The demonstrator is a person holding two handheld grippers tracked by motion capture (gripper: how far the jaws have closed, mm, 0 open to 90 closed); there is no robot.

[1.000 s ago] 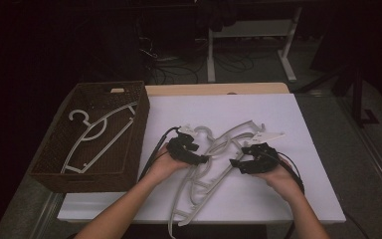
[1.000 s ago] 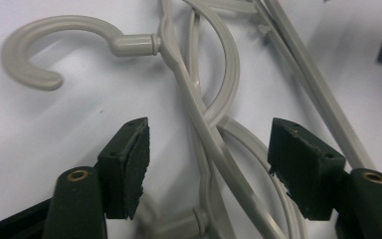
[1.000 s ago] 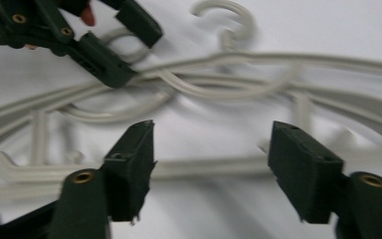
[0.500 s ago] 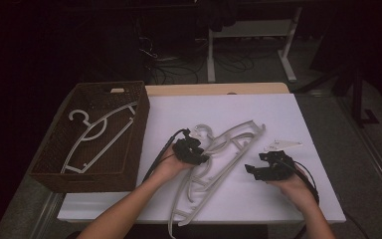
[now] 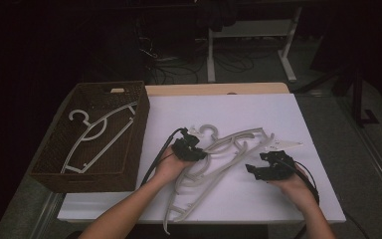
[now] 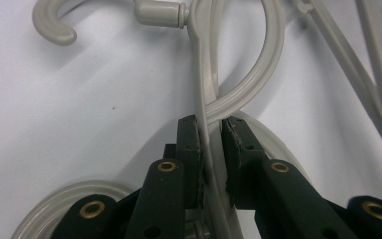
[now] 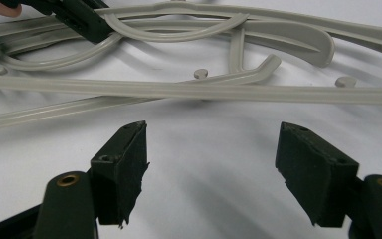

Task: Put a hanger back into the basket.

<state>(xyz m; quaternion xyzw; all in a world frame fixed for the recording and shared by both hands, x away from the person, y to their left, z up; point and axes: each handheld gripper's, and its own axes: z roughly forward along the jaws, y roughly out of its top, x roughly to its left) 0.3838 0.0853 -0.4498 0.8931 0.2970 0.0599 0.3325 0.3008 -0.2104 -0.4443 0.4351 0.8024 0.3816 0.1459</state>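
White tabletop, dark room; left tongs just clamped hanger, right tongs released.

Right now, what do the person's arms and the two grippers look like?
Both forearms are bare, with no sleeves in sight. The left gripper and right gripper are black, bulky bodies, each trailing a black cable. Up close, each has two dark, flat-faced jaws with black pads on linked arms, joined by brass-coloured pivot rings. No markings are legible.

My lab bench, white table at centre frame, dark room around me, loose cables on the floor at top centre, white desk legs at upper right
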